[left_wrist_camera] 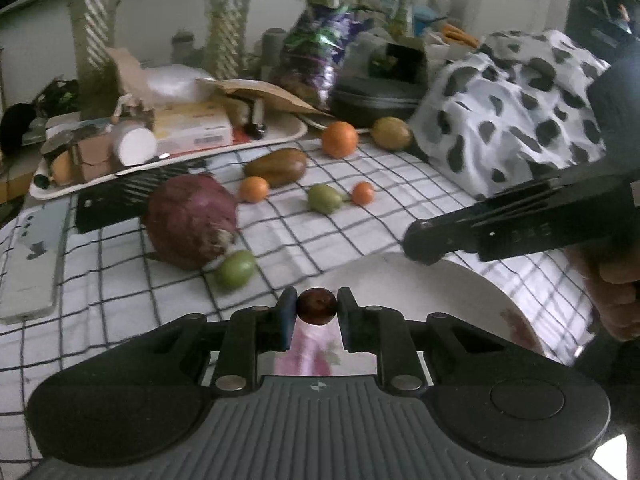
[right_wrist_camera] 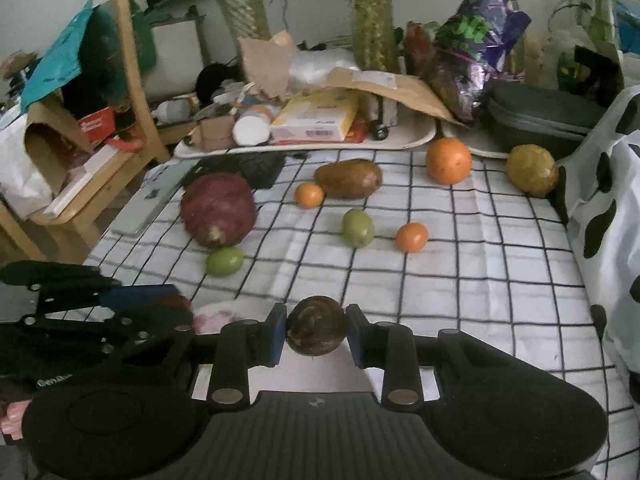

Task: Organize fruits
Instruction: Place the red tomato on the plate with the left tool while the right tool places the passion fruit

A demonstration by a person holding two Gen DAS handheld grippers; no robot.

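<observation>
My left gripper [left_wrist_camera: 317, 307] is shut on a small dark red fruit [left_wrist_camera: 317, 306], held over the near rim of a white plate [left_wrist_camera: 460, 280]. My right gripper [right_wrist_camera: 317, 332] is shut on a dark brown round fruit [right_wrist_camera: 316, 330], held just above the plate [right_wrist_camera: 224, 314]. The right gripper also shows in the left wrist view [left_wrist_camera: 424, 246], over the plate's far rim. On the checked cloth lie a big purple-red fruit [right_wrist_camera: 218, 210], two green fruits [right_wrist_camera: 224, 262] [right_wrist_camera: 357, 228], a brown oblong fruit [right_wrist_camera: 348, 179], two small oranges [right_wrist_camera: 309, 195] [right_wrist_camera: 412, 237], a large orange [right_wrist_camera: 448, 160] and a yellow-green fruit [right_wrist_camera: 531, 170].
A cluttered white tray [right_wrist_camera: 416, 136] with boxes and cardboard stands behind the fruit. A black case [right_wrist_camera: 540, 120] and a foil bag [right_wrist_camera: 476, 52] sit at the back right. A spotted cloth [right_wrist_camera: 600, 208] lies on the right. A wooden chair [right_wrist_camera: 132, 92] stands to the left.
</observation>
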